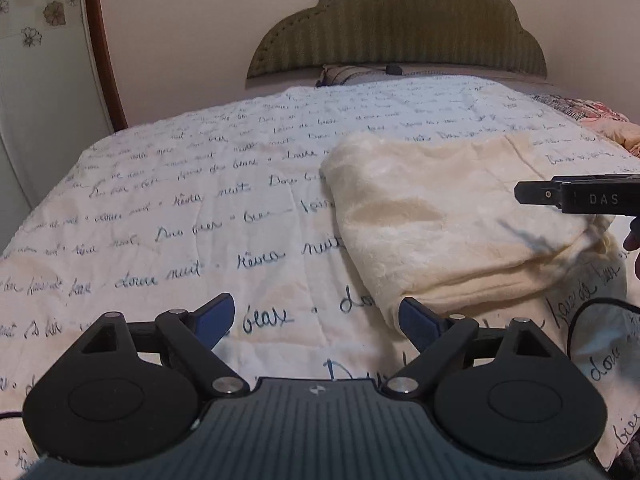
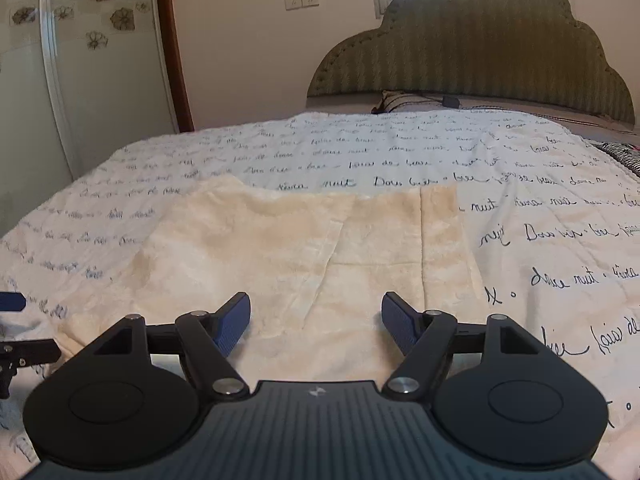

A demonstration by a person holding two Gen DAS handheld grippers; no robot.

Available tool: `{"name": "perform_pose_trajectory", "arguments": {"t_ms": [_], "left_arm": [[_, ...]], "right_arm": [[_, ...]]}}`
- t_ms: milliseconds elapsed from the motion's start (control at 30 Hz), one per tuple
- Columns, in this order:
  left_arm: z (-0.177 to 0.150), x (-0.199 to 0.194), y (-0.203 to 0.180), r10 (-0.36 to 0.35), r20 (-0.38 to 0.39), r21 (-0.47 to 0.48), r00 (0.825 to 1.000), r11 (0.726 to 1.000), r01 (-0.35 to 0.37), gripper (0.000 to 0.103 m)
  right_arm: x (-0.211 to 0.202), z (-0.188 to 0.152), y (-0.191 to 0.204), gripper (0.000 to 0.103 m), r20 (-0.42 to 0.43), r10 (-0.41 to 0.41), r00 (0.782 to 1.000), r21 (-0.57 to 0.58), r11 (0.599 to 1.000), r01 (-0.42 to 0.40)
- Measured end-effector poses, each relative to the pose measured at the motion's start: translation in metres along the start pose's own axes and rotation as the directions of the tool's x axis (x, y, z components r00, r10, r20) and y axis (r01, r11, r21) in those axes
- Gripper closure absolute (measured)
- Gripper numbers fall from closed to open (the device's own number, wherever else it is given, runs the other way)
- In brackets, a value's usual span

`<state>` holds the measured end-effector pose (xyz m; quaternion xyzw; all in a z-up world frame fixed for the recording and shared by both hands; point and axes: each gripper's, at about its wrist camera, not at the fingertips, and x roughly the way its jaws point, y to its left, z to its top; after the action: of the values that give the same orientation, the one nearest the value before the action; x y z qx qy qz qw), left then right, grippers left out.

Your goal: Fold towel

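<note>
Cream plush towel (image 2: 288, 248), folded into layers, flat on script-printed quilt (image 1: 168, 216).
Fleecy pile, rounded fold edges, soft rectangular outline; quilt white, quilted, covered in dark cursive writing, "nuit" legible. Left gripper (image 1: 316, 318) just beside towel's near corner, blue ribbed pads spread, nothing between. Right gripper (image 2: 316, 316) over towel's near edge, pads apart, nothing clasped; "DAS" printed on its side. Scalloped, ribbed olive headboard (image 1: 396, 28) beyond towel.

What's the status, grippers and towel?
Left gripper open, empty. Right gripper open, empty, over towel. Towel folded on bedspread. Nothing in the way.
</note>
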<state>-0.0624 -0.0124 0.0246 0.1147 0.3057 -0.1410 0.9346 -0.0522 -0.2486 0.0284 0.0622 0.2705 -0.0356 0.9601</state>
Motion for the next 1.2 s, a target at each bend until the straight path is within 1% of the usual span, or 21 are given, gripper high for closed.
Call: {"name": "perform_pose_trajectory", "arguments": {"t_ms": [67, 133, 233, 267, 333, 400, 467, 500, 533, 567, 600, 667, 767, 833, 867, 933, 1000, 1067, 1100, 1167, 1200], "left_arm": [[0.011, -0.007, -0.002, 0.030, 0.075, 0.002, 0.997, 1.000, -0.030, 0.014], [0.026, -0.005, -0.006, 0.030, 0.110, 0.003, 0.994, 1.000, -0.030, 0.013], [0.044, 0.009, -0.012, -0.061, 0.130, -0.031, 0.990, 0.997, 0.066, 0.013], [0.047, 0.015, -0.016, -0.086, 0.132, -0.030, 0.987, 0.995, 0.091, 0.013], [0.054, 0.028, -0.028, -0.132, 0.125, -0.016, 0.983, 0.991, 0.135, 0.014], [0.057, 0.038, -0.039, -0.197, 0.137, 0.002, 0.971, 0.980, 0.199, 0.014], [0.057, 0.046, -0.051, -0.255, 0.163, 0.026, 0.953, 0.967, 0.254, 0.013], [0.054, 0.054, -0.058, -0.281, 0.154, 0.049, 0.947, 0.960, 0.277, 0.013], [0.051, 0.066, -0.067, -0.301, 0.109, 0.085, 0.948, 0.953, 0.292, 0.010], [0.046, 0.080, -0.077, -0.294, 0.030, 0.122, 0.955, 0.950, 0.289, 0.018], [0.038, 0.093, -0.085, -0.263, -0.043, 0.146, 0.964, 0.953, 0.267, 0.019], [0.030, 0.090, -0.084, -0.263, 0.006, 0.143, 0.965, 0.955, 0.259, 0.019], [0.033, 0.084, -0.079, -0.284, 0.032, 0.134, 0.958, 0.951, 0.278, 0.018], [0.033, 0.086, -0.076, -0.285, 0.030, 0.125, 0.958, 0.952, 0.280, 0.017], [0.031, 0.089, -0.076, -0.284, 0.019, 0.121, 0.959, 0.952, 0.280, 0.017], [0.026, 0.095, -0.074, -0.281, 0.010, 0.103, 0.960, 0.955, 0.278, 0.014], [0.022, 0.095, -0.073, -0.277, 0.027, 0.095, 0.960, 0.957, 0.274, 0.013], [0.020, 0.097, -0.073, -0.271, 0.029, 0.096, 0.962, 0.959, 0.267, 0.012], [0.020, 0.099, -0.072, -0.264, 0.027, 0.080, 0.964, 0.962, 0.261, 0.012], [0.018, 0.106, -0.068, -0.259, 0.020, 0.035, 0.966, 0.965, 0.258, 0.009], [0.018, 0.108, -0.065, -0.264, 0.018, 0.019, 0.964, 0.964, 0.264, 0.008]], "right_arm": [[-0.002, 0.008, 0.004, 0.031, 0.029, 0.046, 0.999, 0.009, 0.999, -0.046], [0.002, 0.011, 0.018, 0.031, 0.023, 0.066, 0.998, -0.040, 0.997, -0.065], [0.027, -0.001, 0.039, 0.031, -0.094, 0.022, 0.995, -0.168, 0.985, -0.038], [0.032, -0.008, 0.042, 0.030, -0.103, 0.003, 0.995, -0.196, 0.980, -0.023], [0.026, -0.009, 0.036, 0.030, -0.086, 0.017, 0.996, -0.156, 0.987, -0.030], [0.016, -0.003, 0.025, 0.030, -0.057, 0.021, 0.998, -0.110, 0.994, -0.028], [0.010, 0.004, 0.009, 0.030, -0.036, -0.038, 0.999, -0.099, 0.994, 0.034], [0.011, 0.005, 0.002, 0.030, -0.047, -0.065, 0.997, -0.098, 0.993, 0.060], [0.017, 0.005, -0.007, 0.030, -0.080, -0.082, 0.993, -0.099, 0.992, 0.073], [0.022, 0.003, -0.015, 0.030, -0.119, -0.061, 0.991, -0.105, 0.993, 0.049], [0.025, 0.001, -0.021, 0.030, -0.137, -0.037, 0.990, -0.094, 0.995, 0.024], [0.023, 0.009, -0.026, 0.031, -0.153, -0.015, 0.988, -0.067, 0.998, 0.005], [0.013, 0.035, -0.016, 0.031, -0.057, -0.041, 0.998, -0.112, 0.993, 0.035], [0.021, 0.058, -0.003, 0.031, -0.031, 0.008, 0.999, -0.148, 0.989, -0.013], [0.027, 0.067, 0.007, 0.034, -0.027, 0.040, 0.999, -0.175, 0.984, -0.044], [0.049, 0.083, 0.037, 0.049, -0.056, 0.113, 0.992, -0.275, 0.954, -0.124], [0.079, 0.090, 0.067, 0.074, -0.138, 0.187, 0.973, -0.338, 0.914, -0.224], [0.112, 0.090, 0.090, 0.080, -0.234, 0.207, 0.950, -0.373, 0.883, -0.285], [0.132, 0.088, 0.099, 0.080, -0.273, 0.183, 0.944, -0.400, 0.871, -0.285], [0.162, 0.083, 0.109, 0.081, -0.313, 0.133, 0.941, -0.427, 0.865, -0.264], [0.174, 0.084, 0.107, 0.082, -0.321, 0.141, 0.937, -0.399, 0.876, -0.269]]}}
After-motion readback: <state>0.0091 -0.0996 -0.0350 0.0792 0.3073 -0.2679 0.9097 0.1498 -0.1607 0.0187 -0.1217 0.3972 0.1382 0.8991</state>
